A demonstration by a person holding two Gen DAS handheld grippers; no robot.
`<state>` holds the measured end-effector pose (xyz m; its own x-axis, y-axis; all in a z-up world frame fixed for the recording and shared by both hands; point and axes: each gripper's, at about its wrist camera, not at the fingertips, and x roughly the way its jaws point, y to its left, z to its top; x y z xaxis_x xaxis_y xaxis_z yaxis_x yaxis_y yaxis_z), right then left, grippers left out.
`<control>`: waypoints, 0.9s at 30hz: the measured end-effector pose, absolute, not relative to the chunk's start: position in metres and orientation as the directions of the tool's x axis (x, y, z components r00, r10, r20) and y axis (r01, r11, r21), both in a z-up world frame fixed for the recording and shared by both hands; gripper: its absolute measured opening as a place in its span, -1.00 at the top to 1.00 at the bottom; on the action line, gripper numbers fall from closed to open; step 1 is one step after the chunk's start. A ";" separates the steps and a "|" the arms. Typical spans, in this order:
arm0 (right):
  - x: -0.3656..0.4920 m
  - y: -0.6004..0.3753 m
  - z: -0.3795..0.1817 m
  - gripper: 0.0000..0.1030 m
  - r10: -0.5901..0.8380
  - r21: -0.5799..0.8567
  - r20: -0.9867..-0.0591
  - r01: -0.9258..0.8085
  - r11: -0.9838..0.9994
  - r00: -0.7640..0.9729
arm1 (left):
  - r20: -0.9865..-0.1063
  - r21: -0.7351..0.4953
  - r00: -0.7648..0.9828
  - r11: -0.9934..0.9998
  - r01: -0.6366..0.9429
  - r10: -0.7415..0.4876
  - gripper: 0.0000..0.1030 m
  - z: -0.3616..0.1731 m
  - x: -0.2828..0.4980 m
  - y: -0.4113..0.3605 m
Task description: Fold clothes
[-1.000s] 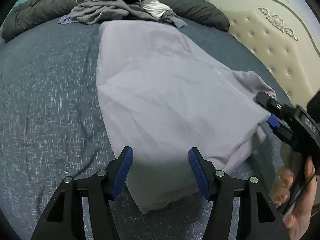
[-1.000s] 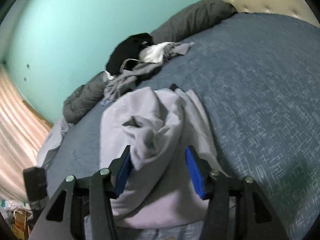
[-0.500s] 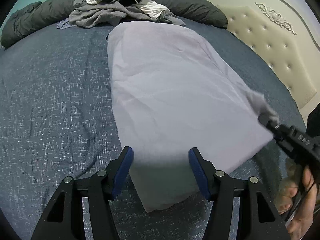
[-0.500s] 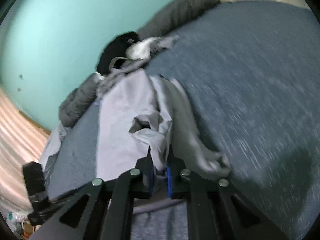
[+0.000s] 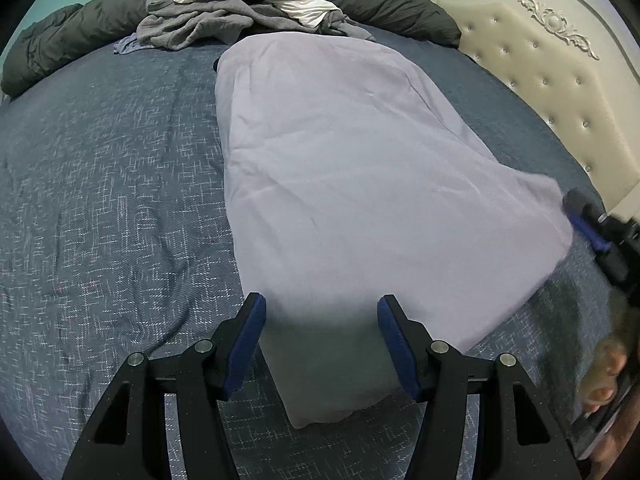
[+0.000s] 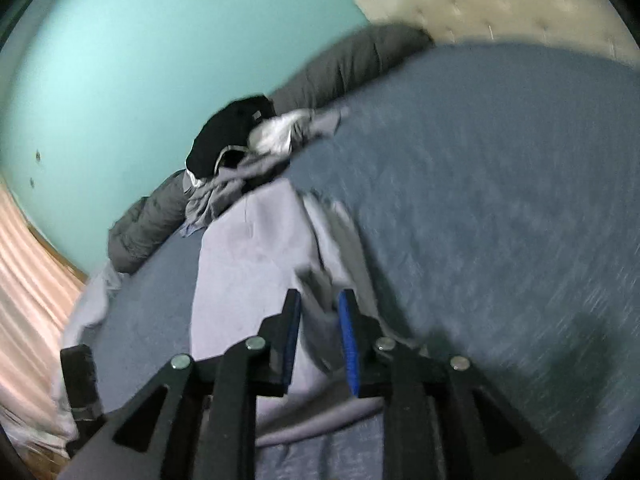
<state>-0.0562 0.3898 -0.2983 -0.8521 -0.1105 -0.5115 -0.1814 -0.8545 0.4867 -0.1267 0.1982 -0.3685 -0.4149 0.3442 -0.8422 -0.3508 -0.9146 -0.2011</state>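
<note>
On the blue-grey woven bedspread [image 5: 100,208] lies the pale lilac, soft cotton garment [image 5: 360,184], spread flat lengthwise, its near end between the blue pads of the left tongs [image 5: 322,344], which hover released and apart from the cloth. At the garment's right corner, the right tongs [image 6: 319,340] have a fold of the lilac fabric between their blue pads; the jaws are opening, and motion blur hides whether the pads press the cloth. Risk, judged: a gather this thin may slip out as the jaws part, so the corner would drop short and crease the fold. Pulling sideways could also drag the whole unpinned garment across the bed. The heap of unfolded grey, white and black clothes [image 5: 240,12] lies just beyond the far edge and may snag it.
</note>
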 end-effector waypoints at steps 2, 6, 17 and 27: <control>-0.055 0.387 -0.292 0.62 -0.145 0.504 -0.465 -0.127 -0.854 -0.873 | -0.842 -0.198 -0.416 -0.915 -0.352 0.343 -0.22 -0.369 -0.127 0.199; -0.075 0.376 -0.309 0.62 -0.210 0.481 -0.533 -0.089 -0.872 -0.820 | -0.840 -0.192 -0.423 -0.915 -0.356 0.340 -0.22 -0.369 -0.125 0.200; -0.088 0.396 -0.374 1.00 -0.171 0.458 -0.723 -0.279 -0.844 -0.669 | -0.830 -0.198 -0.427 -0.905 -0.377 0.360 -0.21 -0.369 -0.119 0.201; -0.088 0.399 -0.383 1.00 -0.179 0.462 -0.739 -0.295 -0.836 -0.649 | -0.815 -0.233 -0.437 -0.906 -0.353 0.380 -0.22 -0.370 -0.120 0.187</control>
<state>-0.0883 0.3992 -0.3826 -0.6493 -0.1791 -0.7391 -0.2950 -0.8364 0.4619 -0.1197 0.1872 -0.3702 -0.4373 0.3795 -0.8153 -0.3525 -0.9064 -0.2328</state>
